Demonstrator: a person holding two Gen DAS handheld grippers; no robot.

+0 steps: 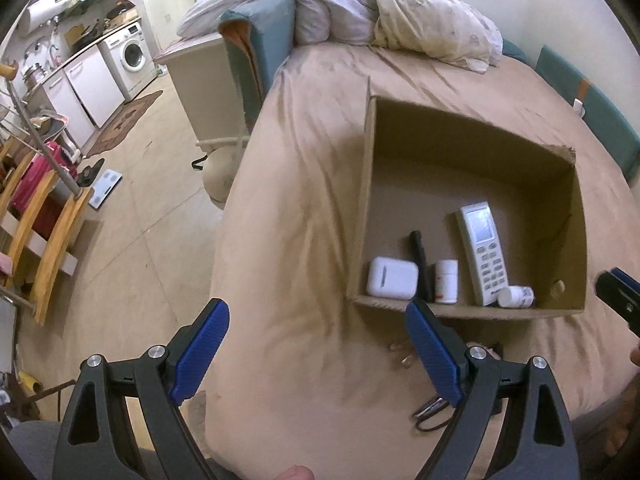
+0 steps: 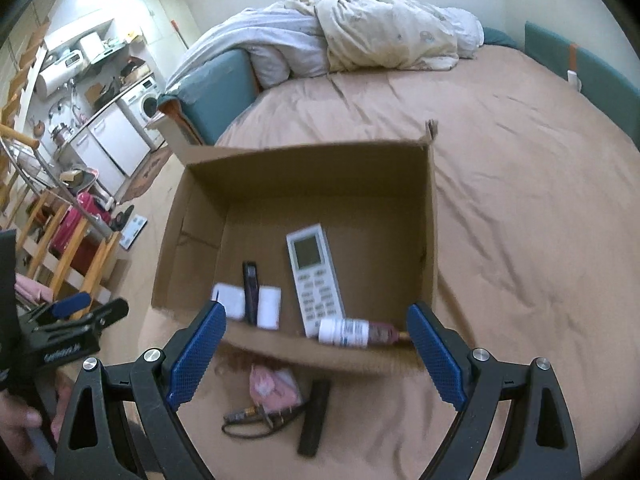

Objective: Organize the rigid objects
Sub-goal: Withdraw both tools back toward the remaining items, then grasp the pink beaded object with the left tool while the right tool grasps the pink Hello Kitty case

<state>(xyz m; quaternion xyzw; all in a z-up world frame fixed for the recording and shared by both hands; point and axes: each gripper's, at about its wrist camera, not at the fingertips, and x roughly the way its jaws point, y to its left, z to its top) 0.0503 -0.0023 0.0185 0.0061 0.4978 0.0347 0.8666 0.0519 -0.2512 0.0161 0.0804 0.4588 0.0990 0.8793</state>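
Note:
An open cardboard box [image 1: 576, 216] [image 2: 430, 216] sits on the bed. Inside lie a white remote [image 1: 482, 250] [image 2: 314, 272], a white earbud case [image 1: 391, 278] [image 2: 229, 300], a thin black stick [image 1: 420, 260] [image 2: 251, 284], an upright white bottle [image 1: 446, 280] [image 2: 269, 306] and a white pill bottle on its side [image 1: 516, 297] [image 2: 346, 331]. In front of the box lie a black bar [image 2: 314, 420], a pink packet [image 2: 272, 386] and a clip on a cord [image 2: 252, 418] [image 1: 430, 408]. My left gripper [image 1: 316, 354] is open and empty left of the box. My right gripper [image 2: 316, 354] is open and empty above its near wall.
The tan bedsheet [image 2: 520, 200] has crumpled bedding [image 2: 380, 36] at the head. The bed's left edge drops to the floor [image 1: 140, 208]. A wooden rack [image 1: 48, 232] and kitchen units [image 1: 92, 80] stand at far left. The left gripper shows in the right wrist view [image 2: 76, 320].

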